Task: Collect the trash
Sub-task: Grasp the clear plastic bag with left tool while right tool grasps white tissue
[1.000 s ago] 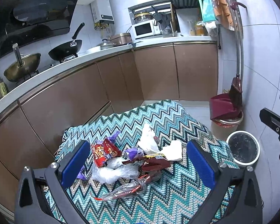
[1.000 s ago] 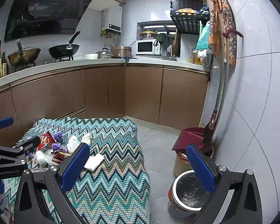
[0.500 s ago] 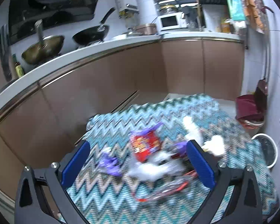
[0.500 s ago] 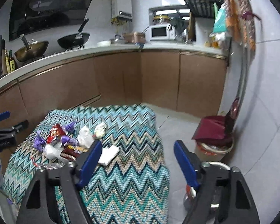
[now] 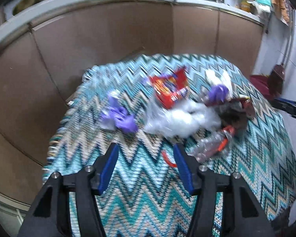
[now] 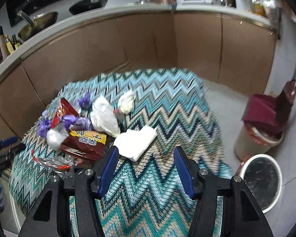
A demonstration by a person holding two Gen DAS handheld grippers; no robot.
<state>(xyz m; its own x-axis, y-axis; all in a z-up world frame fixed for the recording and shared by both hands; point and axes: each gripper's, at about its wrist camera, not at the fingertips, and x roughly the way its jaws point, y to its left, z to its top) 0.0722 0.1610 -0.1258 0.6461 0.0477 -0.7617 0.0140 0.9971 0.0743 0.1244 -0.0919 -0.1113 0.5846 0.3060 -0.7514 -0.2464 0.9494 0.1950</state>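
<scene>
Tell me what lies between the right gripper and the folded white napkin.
Only bare zigzag cloth. In the right wrist view, the right gripper, closing and empty, sits just short of the folded white napkin.

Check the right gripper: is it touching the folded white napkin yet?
Apart. In the right wrist view the right gripper has only zigzag cloth between its closing jaws; the folded white napkin lies just beyond the left fingertip, a strip of cloth between.

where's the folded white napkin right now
In the right wrist view the folded white napkin lies on the zigzag cloth, just beyond the right gripper, to the right of the dark red snack bag.
</scene>
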